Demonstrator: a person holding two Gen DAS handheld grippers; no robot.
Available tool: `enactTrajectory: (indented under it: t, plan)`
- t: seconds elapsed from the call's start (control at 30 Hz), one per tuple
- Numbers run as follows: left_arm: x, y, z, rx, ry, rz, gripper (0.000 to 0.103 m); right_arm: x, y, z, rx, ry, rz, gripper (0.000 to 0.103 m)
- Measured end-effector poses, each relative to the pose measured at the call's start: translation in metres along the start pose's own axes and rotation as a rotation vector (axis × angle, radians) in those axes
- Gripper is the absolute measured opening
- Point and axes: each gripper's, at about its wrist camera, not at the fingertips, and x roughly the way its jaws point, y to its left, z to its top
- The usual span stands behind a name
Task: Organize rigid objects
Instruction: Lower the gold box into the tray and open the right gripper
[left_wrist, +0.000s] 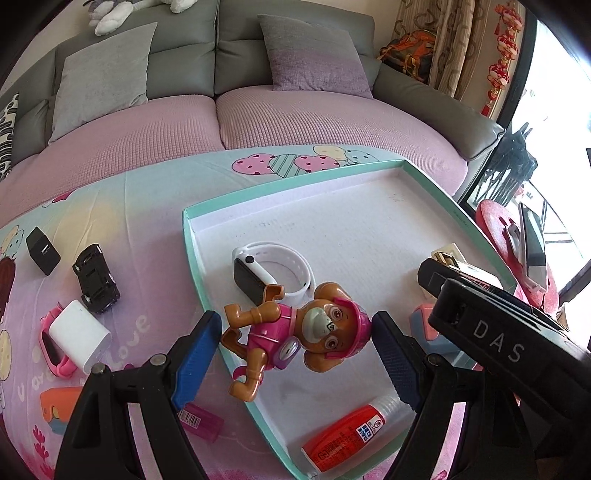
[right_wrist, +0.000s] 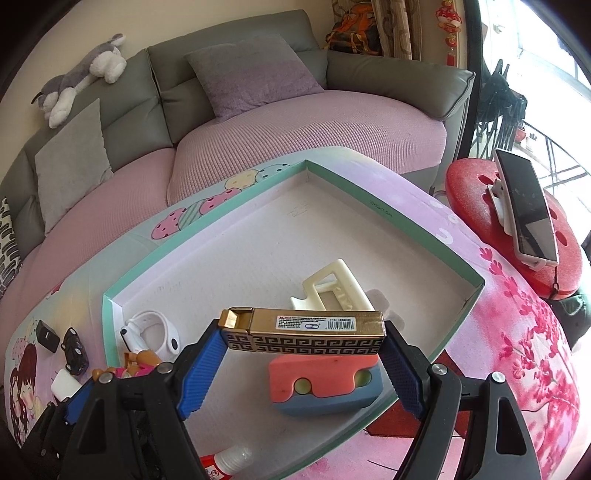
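Pink and brown plastic marks the toy pup figure (left_wrist: 291, 338), which is gripped lengthwise between the blue pads of the left tool (left_wrist: 295, 350) above the near left edge of the teal-rimmed tray (left_wrist: 192, 251). A gold patterned box (right_wrist: 306, 332) is clamped end to end by the right tool (right_wrist: 303, 365) over the tray's near side. Inside the tray are seen a white smartwatch (left_wrist: 273, 269), a red glue bottle (left_wrist: 351, 439), a cream plastic piece (right_wrist: 336, 291) and an orange-and-blue block (right_wrist: 321, 387).
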Motion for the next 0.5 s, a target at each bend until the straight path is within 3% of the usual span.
enactTrajectory:
  t: [0.5]
  plan:
    - [0.0073,-0.0024,0.0016,0.005,0.017,-0.005,0.087,0.0086,0.0067,-0.0027,-0.037,0.028,0.000,0.087]
